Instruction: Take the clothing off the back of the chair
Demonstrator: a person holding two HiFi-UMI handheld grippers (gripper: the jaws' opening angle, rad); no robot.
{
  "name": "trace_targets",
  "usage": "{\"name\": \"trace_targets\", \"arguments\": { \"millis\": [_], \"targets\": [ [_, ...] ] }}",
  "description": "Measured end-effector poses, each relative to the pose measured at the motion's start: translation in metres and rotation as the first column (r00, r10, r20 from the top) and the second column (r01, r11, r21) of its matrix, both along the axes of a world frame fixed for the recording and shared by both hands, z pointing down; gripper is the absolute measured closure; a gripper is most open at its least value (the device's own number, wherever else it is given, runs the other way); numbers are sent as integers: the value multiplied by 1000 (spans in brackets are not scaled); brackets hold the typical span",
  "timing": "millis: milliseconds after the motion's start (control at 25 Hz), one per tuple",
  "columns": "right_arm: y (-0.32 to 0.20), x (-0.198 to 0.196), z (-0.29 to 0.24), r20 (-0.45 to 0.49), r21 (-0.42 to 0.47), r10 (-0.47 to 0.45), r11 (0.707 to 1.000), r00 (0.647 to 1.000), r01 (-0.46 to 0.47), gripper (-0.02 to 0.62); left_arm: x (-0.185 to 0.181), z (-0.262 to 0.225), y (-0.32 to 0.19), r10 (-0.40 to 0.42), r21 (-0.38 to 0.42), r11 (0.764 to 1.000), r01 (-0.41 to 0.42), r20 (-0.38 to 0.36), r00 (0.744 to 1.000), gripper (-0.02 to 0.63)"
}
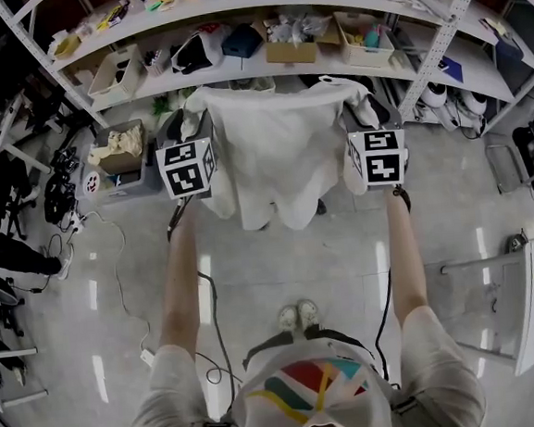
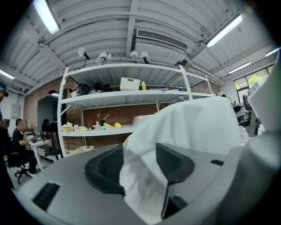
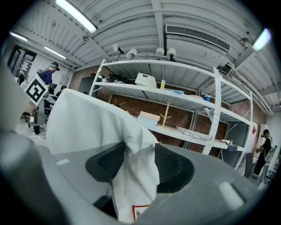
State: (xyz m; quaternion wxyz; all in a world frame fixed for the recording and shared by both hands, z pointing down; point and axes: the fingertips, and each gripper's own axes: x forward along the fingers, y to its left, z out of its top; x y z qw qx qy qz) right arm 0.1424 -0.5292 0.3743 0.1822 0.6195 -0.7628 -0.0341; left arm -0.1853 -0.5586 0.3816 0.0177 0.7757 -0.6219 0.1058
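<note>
Two tools are set at the upper corners of the white shirt [image 1: 276,156]. It hangs draped over the chair back at twelve o'clock from the person's shoes [image 1: 299,317], in front of the shelf rack [image 1: 328,63]. The chair back itself is covered by the cloth and cannot be made out. The left tool [image 2: 139,163] is placed at the shirt's ten o'clock corner and the right tool [image 3: 131,161] at its two o'clock corner. In each gripper view a gathered fold of cloth is seen between the pads, yet both sets of jaws are held wide. Both tools are therefore judged released around the cloth, not clenched on it; on the right the fold fills the gap more fully, and a label [image 3: 139,212] is seen low on it. The shirt is expected to be light, soft and limp, with no stiffness of its own, so it should sag between the two holds and fold wherever it is unsupported. No breakage is feared, but thin cloth can slide out of smooth pads if only a single edge is pinched. A bunched fold at each shoulder, as now offered, is judged the better hold. The draped top may catch on the chair's corners, so it is best raised clear before being drawn back. The long hem at six o'clock should be kept off the floor [image 1: 281,262].
</note>
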Motion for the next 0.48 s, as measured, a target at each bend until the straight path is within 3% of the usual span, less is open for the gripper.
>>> {"name": "trace_targets", "arguments": {
  "millis": [160,480],
  "targets": [
    [-6,-4,2,-15,-6,-8,1000,1000,8,450,5,-2,-6,12,11,1000,-12,25,1000,397],
    [-6,-9,4,-21,2,0,1000,1000,1,549,12,-1,-7,-28,21,999,26,112,993,581]
  ]
}}
